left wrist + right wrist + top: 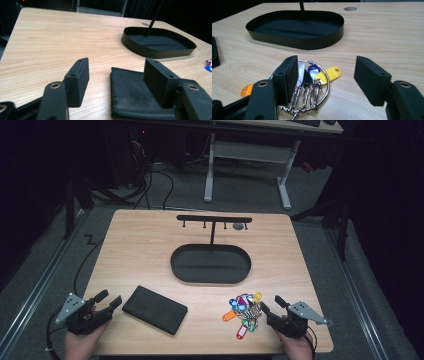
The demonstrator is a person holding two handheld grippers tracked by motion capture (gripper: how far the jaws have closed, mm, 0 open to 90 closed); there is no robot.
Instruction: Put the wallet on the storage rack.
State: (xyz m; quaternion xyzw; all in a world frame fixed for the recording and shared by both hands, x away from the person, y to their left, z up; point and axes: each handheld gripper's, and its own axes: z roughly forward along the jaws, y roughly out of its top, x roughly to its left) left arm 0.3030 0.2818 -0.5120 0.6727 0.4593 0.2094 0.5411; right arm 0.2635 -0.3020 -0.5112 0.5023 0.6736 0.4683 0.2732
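Black jaws of the left hand-held gripper (111,300) stand wide apart with nothing between the pads, low over the pale wooden counter (145,245) at its near left corner; a black leather wallet (155,309) lies flat just ahead of them. At the near right, the right hand-held gripper (270,304) is likewise spread wide and holds nothing, its left jaw just beside a ring of keys with coloured tags (244,312). Farther back, mid-counter, sits a black oval tray (210,265) with an upright post carrying a hook bar (214,218)
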